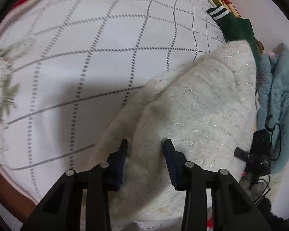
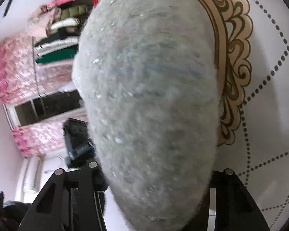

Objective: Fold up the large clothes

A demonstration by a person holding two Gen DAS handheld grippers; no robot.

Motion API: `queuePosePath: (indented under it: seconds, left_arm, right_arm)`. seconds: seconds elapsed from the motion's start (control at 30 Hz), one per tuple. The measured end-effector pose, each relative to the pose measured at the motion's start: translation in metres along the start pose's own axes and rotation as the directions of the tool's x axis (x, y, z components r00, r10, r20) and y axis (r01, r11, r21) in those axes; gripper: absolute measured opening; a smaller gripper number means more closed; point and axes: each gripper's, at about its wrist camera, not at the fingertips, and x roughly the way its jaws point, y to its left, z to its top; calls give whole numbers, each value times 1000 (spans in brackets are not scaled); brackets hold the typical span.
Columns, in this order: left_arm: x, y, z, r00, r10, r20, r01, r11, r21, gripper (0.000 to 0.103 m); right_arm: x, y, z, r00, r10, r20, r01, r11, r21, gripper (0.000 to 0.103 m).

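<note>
A thick white fluffy garment (image 1: 198, 104) with glittery threads lies heaped on the white tablecloth (image 1: 86, 57) with its dotted grid. My left gripper (image 1: 145, 144) points down at the garment's near edge. A fold of the pile is pinched between its dark pads, so it is shut on it. In the right wrist view the same garment (image 2: 148, 96) rises close in front of the lens and fills the gap between the jaws. My right gripper (image 2: 156, 173) grips it, with the fingertips buried in the pile. The right gripper (image 1: 260, 154) also shows at the garment's right edge.
A green garment with a striped cuff (image 1: 235, 25) and a light blue garment (image 1: 279, 96) lie right of the white one. The cloth has a gold ornamental border (image 2: 235, 67). Beyond the table are pink curtains (image 2: 19, 73), stacked clothes (image 2: 57, 38) and a black device (image 2: 77, 140).
</note>
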Motion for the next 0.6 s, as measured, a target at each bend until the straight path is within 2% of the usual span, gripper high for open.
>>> queuePosePath:
  seconds: [0.1, 0.13, 0.2, 0.27, 0.33, 0.43, 0.6]
  left_arm:
    - [-10, 0, -11, 998, 51, 24, -51, 999, 15, 52]
    - [-12, 2, -14, 998, 56, 31, -57, 998, 15, 71]
    - [-7, 12, -15, 996, 92, 23, -92, 996, 4, 99]
    - [11, 25, -8, 993, 111, -28, -111, 994, -23, 99]
    - [30, 33, 2, 992, 89, -86, -93, 995, -44, 103]
    - [38, 30, 13, 992, 86, -92, -89, 996, -29, 103]
    - [52, 26, 32, 987, 68, -142, -75, 996, -39, 103]
  right_arm:
    - [3, -4, 1, 1000, -19, -24, 20, 999, 39, 69]
    - [0, -2, 2, 999, -39, -30, 40, 999, 34, 73]
    - [-1, 8, 6, 995, -93, -40, 93, 996, 13, 77]
    - [-2, 9, 9, 992, -115, -49, 116, 993, 7, 80]
    - [1, 15, 12, 988, -142, -61, 143, 990, 4, 82]
    - [12, 30, 15, 983, -170, -71, 170, 985, -8, 84]
    - [24, 49, 25, 978, -193, -82, 192, 981, -16, 88]
